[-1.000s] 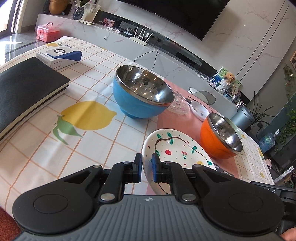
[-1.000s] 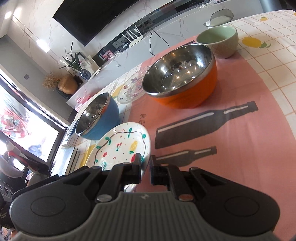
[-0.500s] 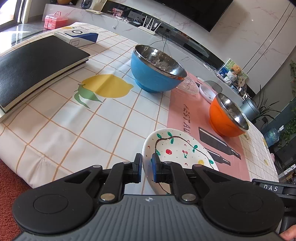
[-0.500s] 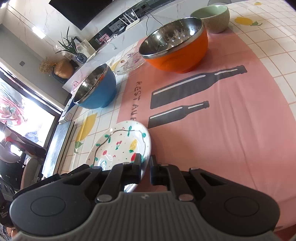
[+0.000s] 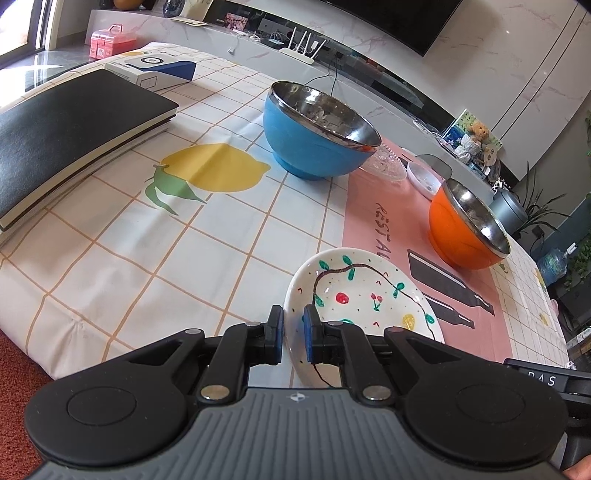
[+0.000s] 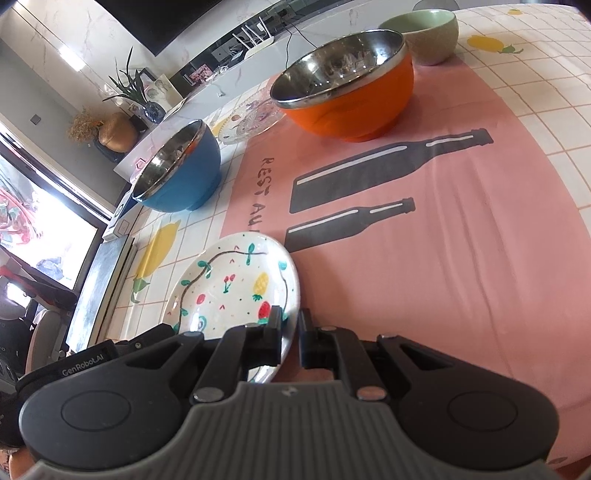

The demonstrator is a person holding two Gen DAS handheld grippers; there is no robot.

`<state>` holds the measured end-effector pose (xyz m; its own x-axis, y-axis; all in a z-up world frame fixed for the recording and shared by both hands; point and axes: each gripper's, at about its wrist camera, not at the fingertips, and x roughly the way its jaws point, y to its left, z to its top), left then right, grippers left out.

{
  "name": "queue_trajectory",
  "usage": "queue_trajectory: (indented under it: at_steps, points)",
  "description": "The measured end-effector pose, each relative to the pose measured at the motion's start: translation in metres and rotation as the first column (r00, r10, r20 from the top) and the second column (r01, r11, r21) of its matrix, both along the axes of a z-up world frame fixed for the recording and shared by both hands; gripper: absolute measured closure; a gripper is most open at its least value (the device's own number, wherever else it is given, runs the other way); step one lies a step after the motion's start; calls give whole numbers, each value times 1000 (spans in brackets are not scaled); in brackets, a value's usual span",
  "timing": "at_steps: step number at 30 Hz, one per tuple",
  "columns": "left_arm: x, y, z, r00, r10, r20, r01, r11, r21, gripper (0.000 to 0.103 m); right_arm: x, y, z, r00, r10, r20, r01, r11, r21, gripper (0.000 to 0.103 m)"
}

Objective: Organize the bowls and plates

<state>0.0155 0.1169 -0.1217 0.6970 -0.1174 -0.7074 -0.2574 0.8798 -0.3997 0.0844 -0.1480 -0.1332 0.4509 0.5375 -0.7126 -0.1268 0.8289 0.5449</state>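
Note:
A white plate painted with fruit and vines (image 5: 365, 295) (image 6: 236, 284) is held low over the tablecloth near the table's front edge; I cannot tell whether it touches the cloth. My left gripper (image 5: 293, 326) is shut on its left rim. My right gripper (image 6: 290, 332) is shut on its right rim. Farther back stand a blue steel-lined bowl (image 5: 317, 136) (image 6: 181, 173) and an orange one (image 5: 465, 229) (image 6: 347, 88). Behind the orange bowl is a green bowl (image 6: 424, 33). Between the blue and orange bowls lie a clear glass plate (image 5: 384, 166) (image 6: 255, 114) and a small white dish (image 5: 424, 179).
A black notebook (image 5: 66, 133) lies at the table's left side, with a blue and white box (image 5: 155, 70) behind it. The table's front edge (image 5: 92, 354) drops to a red floor. Pink cloth with bottle prints (image 6: 424, 221) spreads to the right of the plate.
Both grippers, still shut on the painted plate, have come down and back toward the table's front edge. The bowls now look farther away.

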Motion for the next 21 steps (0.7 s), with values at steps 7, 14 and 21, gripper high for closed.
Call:
queue_trajectory:
  at_steps: [7, 14, 21]
  points:
    - [2, -3, 2, 1000, -5, -10, 5, 1000, 27, 90, 1, 0, -1, 1000, 3, 6, -3, 1000, 4, 96]
    - [-2, -3, 11, 1000, 6, 31, -7, 999, 46, 83, -4, -7, 9, 998, -6, 55, 7, 1000, -6, 92]
    - [6, -5, 37, 996, -33, 84, 27, 997, 75, 78, -5, -14, 28, 987, 8, 158, -3, 999, -33, 84]
